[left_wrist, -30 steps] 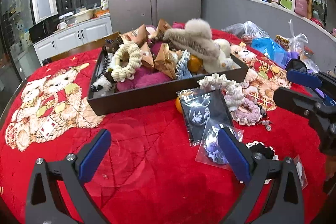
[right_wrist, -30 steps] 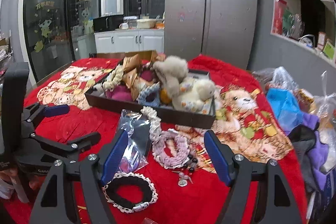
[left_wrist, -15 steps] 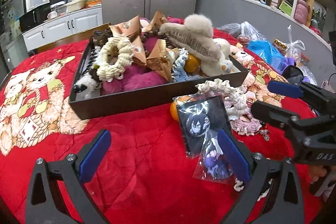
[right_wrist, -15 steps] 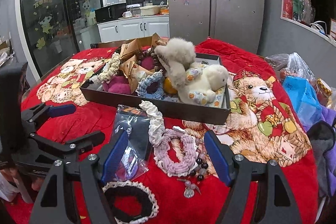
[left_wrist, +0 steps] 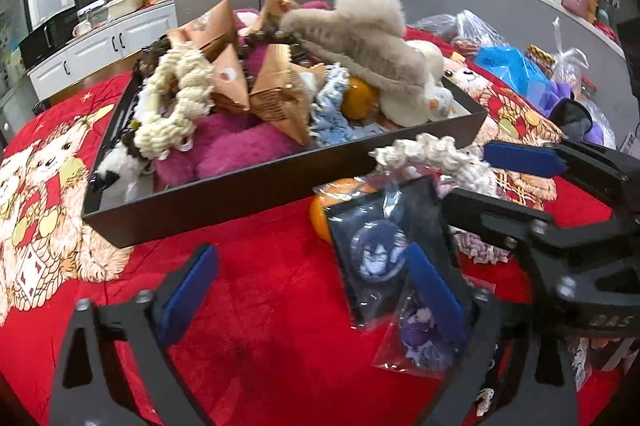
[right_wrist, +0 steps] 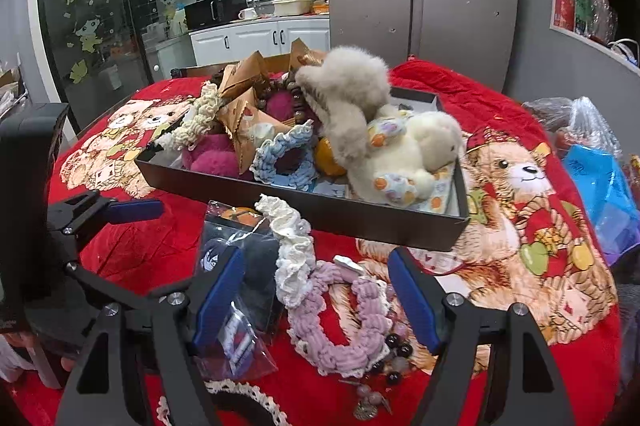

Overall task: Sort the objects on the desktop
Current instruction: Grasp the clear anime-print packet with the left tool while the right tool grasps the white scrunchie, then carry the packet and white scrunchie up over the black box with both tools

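Desktop clutter lies on a desk under a red plush bear-print cloth (right_wrist: 532, 210). A dark rectangular tray (right_wrist: 320, 210) holds a fluffy beige hair clip (right_wrist: 348, 94), a cream plush toy (right_wrist: 416, 154), a blue crocheted scrunchie (right_wrist: 280, 158) and brown paper packets (left_wrist: 280, 94). In front of the tray (still on the cloth) lie a white ruffled scrunchie (right_wrist: 294, 250), a lilac knitted scrunchie (right_wrist: 344, 318) and a clear bag with a dark anime badge (left_wrist: 380, 250). The left claw (left_wrist: 312, 290) hovers with jaws apart, empty. The right claw (right_wrist: 316, 294) is likewise spread wide, straddling the lilac scrunchie.
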A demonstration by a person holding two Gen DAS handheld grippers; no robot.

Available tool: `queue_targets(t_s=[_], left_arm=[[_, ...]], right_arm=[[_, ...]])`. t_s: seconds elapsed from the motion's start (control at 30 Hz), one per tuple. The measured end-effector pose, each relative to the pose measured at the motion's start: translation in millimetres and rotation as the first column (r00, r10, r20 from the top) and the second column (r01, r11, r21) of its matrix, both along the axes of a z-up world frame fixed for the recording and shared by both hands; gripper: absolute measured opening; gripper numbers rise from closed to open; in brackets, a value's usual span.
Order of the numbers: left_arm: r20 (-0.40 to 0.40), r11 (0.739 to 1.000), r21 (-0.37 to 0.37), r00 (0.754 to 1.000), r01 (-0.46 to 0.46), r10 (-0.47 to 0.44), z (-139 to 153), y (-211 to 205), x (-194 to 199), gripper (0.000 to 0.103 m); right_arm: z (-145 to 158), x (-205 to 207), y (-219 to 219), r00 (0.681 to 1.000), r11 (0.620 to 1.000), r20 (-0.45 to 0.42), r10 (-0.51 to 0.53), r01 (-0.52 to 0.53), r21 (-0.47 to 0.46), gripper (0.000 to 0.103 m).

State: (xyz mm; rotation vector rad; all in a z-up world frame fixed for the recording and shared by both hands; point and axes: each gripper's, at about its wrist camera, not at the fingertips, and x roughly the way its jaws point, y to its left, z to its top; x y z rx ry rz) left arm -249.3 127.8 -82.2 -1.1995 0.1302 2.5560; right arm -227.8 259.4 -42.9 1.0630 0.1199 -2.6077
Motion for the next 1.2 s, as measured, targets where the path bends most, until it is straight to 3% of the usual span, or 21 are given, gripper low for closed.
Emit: queue_targets(t_s=[0.03,0.1,0.2,0.27,0.5,1.2], left_arm=[[0.0,1.0,-0.001,1.0,0.014,-0.014,-0.4,2.8,0.9,0.077],[0.006,0.999,0.011,0.999,0.051,-0.051,-1.2,7.6,2.2,0.053],[0.001,0.998,-0.003,0.998,0.071,-0.071,-0.9,15.0,5.3,0.038],[-0.011,0.997,-0.007,0.997,0.075,-0.075,0.3,17.1,8.3,0.028],[-0.028,0.998,-0.015,0.998,0.061,-0.061,2.6,15.2,12.1,0.022],[-0.064,0.999,-0.01,0.997,0.037,-0.038,20.9,8.2,26.6,0.019]], right_arm=[[-1.2,-1.1,-1.0,1.0,1.0,0.005,0.005,-0.005,0.002,0.059],[-4.1,-2.7,-5.1,1.0,1.0,0.014,0.019,-0.019,0.019,0.042],[-8.2,-2.2,-11.9,0.999,0.998,0.022,0.045,-0.046,0.052,0.021],[-10.2,-0.5,-15.3,0.999,0.996,0.019,0.05,-0.051,0.076,0.016],[-7.6,2.4,-14.5,0.998,0.995,0.011,0.062,-0.063,0.074,0.014],[11.9,15.9,-20.9,0.998,0.994,-0.026,0.058,-0.056,0.095,0.014]])
